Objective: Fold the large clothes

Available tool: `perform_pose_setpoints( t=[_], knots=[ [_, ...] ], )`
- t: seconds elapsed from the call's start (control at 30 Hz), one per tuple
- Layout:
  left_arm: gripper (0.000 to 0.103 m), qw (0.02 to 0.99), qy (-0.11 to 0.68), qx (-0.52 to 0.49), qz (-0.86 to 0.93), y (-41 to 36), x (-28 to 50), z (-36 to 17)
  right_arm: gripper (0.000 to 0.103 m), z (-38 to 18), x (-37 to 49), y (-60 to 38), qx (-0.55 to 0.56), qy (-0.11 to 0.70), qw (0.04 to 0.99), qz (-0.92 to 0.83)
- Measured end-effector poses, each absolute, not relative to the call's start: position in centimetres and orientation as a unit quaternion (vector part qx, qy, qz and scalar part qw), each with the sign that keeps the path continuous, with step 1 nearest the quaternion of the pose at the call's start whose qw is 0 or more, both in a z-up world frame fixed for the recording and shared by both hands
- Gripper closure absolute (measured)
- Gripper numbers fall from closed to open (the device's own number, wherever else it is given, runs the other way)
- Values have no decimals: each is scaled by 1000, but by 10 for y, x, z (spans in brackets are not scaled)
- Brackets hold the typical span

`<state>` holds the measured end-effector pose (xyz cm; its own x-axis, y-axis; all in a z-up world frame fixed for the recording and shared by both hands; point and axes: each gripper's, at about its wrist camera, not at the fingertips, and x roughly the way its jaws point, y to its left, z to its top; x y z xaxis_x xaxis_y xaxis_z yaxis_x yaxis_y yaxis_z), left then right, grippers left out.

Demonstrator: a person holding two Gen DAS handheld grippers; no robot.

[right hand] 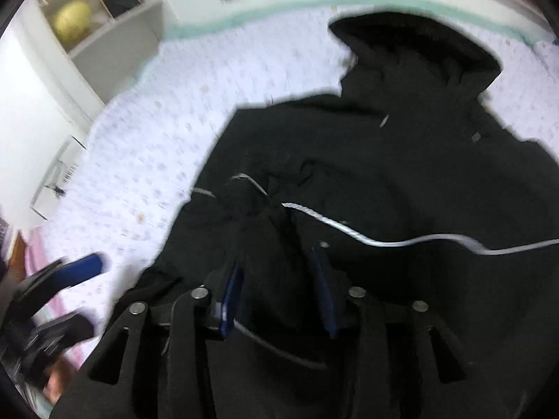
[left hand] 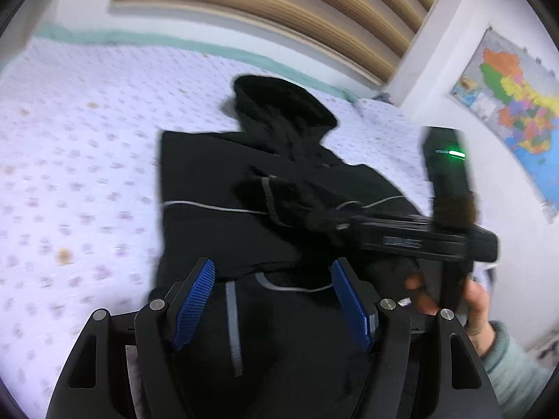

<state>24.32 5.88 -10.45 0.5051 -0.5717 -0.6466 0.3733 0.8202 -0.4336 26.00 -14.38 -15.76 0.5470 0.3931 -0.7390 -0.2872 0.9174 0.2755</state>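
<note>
You have a big bed (left hand: 80, 146) with a pale dotted sheet, and the black jacket (left hand: 216, 174) lies flat in the middle of it. Every place here is told from that jacket.

The jacket's hood (left hand: 279, 101) points to the far side, toward the wall with the striped board. One sleeve (right hand: 265, 230) is laid across the front of the jacket, so the folding looks started. The body is not folded up yet, and the hood is still sticking out. I think most of the work is left.

Your left gripper (left hand: 272, 296) hangs over the near edge of the jacket. It is wide open and holds nothing.

Your right gripper (right hand: 276, 293) is over the middle of the jacket, by the sleeve end. Its jaws stand partly apart with a bunch of black sleeve cloth between them. The picture is blurry and dark there, so I cannot tell if the blue pads (right hand: 232, 300) press on the cloth.

A colourful map (left hand: 513, 104) hangs on the wall far to the right of the jacket.
</note>
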Motion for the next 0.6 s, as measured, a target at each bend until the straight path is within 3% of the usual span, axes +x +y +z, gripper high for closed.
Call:
perform_pose_setpoints(
  t=[0.17, 0.47, 0.53, 0.57, 0.6],
  knots=[
    [32, 815, 474, -171, -285, 37, 299, -127, 48, -122, 230, -217, 80, 386, 906, 153],
    [32, 804, 518, -176, -234, -3, 361, -171, 47, -128, 202, -328, 86, 381, 919, 49],
    [52, 818, 507, -149, -227, -17, 367, -170, 47, -137, 205, -341, 87, 393, 915, 34],
    [73, 824, 504, -134, -221, -24, 368, -167, 47, -139, 206, -347, 85, 399, 912, 28],
    [75, 830, 495, -127, -222, -26, 369, -162, 47, -142, 209, -350, 83, 405, 910, 23]
  ],
)
